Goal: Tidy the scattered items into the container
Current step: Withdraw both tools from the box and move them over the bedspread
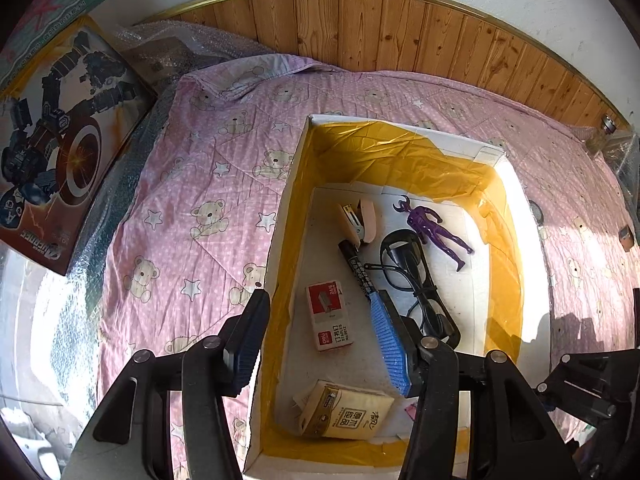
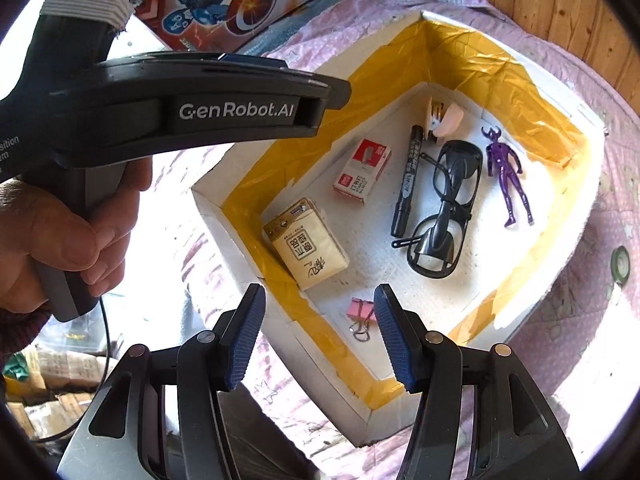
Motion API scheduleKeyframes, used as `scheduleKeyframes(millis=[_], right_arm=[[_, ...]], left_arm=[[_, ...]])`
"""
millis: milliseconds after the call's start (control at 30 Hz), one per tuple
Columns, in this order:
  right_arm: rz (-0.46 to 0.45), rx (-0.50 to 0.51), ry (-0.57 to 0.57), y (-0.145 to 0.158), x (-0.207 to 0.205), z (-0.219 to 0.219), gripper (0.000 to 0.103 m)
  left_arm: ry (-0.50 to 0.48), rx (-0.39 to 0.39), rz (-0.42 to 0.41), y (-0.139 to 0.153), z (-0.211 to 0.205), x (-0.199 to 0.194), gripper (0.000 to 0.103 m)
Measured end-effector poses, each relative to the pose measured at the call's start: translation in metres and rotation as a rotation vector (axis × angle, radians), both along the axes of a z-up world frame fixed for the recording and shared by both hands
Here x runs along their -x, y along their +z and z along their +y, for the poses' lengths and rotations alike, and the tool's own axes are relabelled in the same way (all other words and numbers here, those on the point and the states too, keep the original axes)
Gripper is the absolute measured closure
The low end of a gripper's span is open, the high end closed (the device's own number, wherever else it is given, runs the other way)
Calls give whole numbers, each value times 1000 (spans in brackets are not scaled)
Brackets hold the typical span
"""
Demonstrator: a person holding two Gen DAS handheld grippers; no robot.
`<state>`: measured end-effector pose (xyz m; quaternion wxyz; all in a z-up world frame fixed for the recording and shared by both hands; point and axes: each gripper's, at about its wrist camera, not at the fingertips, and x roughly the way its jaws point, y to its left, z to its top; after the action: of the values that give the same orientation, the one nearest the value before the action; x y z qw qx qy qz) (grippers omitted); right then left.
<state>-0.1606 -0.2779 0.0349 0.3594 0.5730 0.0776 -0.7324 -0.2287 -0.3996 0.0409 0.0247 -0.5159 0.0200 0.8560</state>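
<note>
Both grippers hover above a white foam box (image 1: 294, 184) lined with yellow tape, resting on a pink teddy-bear quilt (image 1: 192, 208). Left gripper (image 1: 326, 344) has its 2 blue-padded fingers spread wide and holding nothing, one on each side of the box's left wall. Right gripper (image 2: 320, 336) is likewise spread and empty above the box's near corner. Inside the box lie a tissue pack (image 2: 306, 244), a red-and-white staple box (image 2: 362, 178), a black marker (image 2: 408, 182), black glasses (image 2: 444, 208), a purple toy figure (image 2: 508, 174), a pink stapler (image 2: 442, 120) and a pink binder clip (image 2: 362, 314). A hand (image 2: 60, 240) grips the left gripper's handle. A toy package (image 1: 56, 144) lies beside the quilt.
</note>
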Motion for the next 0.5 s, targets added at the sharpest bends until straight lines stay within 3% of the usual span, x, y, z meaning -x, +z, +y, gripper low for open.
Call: scheduleKeyframes(millis=[233, 500], right_arm=[[92, 45, -62, 12, -13, 32, 43], [205, 177, -159, 29, -44, 76, 43]], left_arm=[[-21, 11, 46, 22, 13, -19, 49], [-66, 24, 104, 43, 39, -45, 49]])
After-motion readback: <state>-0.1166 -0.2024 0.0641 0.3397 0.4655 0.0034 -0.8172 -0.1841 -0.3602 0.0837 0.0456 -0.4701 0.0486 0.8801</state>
